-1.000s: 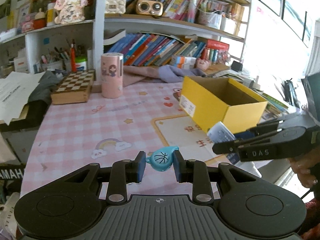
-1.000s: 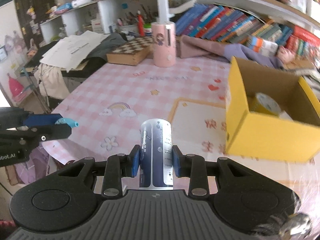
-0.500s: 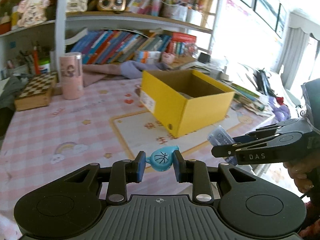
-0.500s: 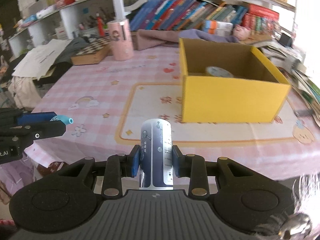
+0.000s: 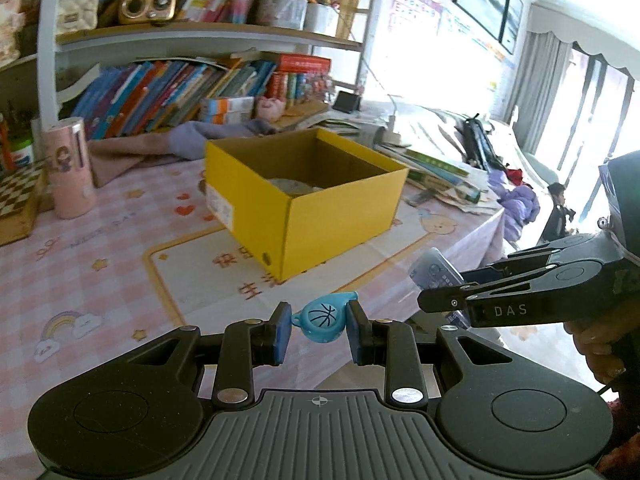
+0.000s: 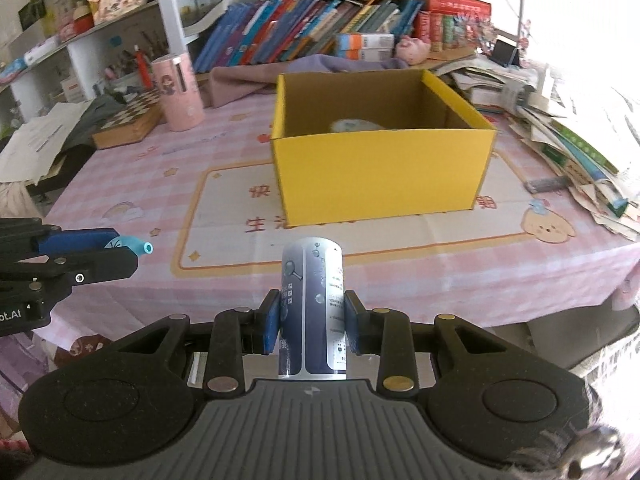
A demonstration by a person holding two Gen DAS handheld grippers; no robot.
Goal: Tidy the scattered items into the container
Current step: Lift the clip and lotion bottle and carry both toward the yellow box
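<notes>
Left tool (image 5: pixel 319 330): blue pads clamped on a small light-blue plastic whistle with a basketball print (image 5: pixel 322 318), held above the near edge of the desk (image 5: pixel 100 248); right tool (image 6: pixel 311 322): pads closed on a dark-blue cylindrical canister with a white printed label (image 6: pixel 313 312), upright between the fingers, also above the desk's near edge; open yellow cardboard box (image 6: pixel 380 168): standing on the pink checked tablecloth beyond both tools, a pale round item (image 6: pixel 354 125) lying inside, its kind unclear; pink cylindrical holder (image 6: pixel 178 92) and wooden chessboard box (image 6: pixel 128 122): far left of the desk; bookshelf (image 6: pixel 304 32): behind, crowded with books.
</notes>
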